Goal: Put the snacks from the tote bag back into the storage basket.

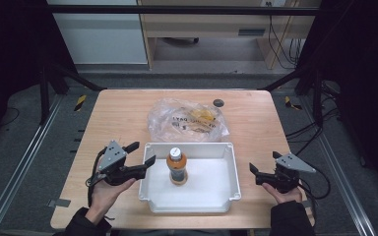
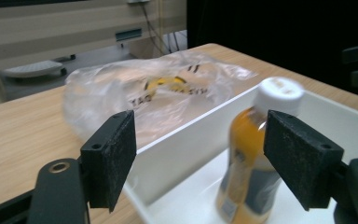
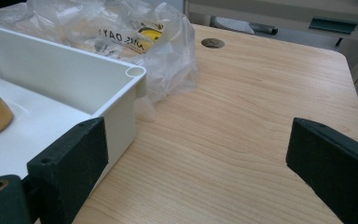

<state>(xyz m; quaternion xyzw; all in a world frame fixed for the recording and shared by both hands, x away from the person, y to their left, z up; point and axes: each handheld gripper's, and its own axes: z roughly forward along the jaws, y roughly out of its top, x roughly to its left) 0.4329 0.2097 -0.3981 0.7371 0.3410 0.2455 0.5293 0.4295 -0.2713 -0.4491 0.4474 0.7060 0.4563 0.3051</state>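
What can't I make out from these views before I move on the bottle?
- Bottle label: too small in the high view, blurred in the left gripper view.
- Bottle's base: cut off by the bottom edge in the left gripper view.
- Plastic bag contents: crinkled film hides them; something yellow, print unreadable.
- White tray: right gripper view's left edge crops it.

Grey carpeted floor point(image 1: 216, 78), pale wooden desk point(image 1: 211, 24) behind, black frame bar point(image 1: 177, 10), dim surroundings

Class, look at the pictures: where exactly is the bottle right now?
In the high view, the orange-liquid plastic bottle stands upright inside the white plastic tray, left of centre, before the clear plastic bag.
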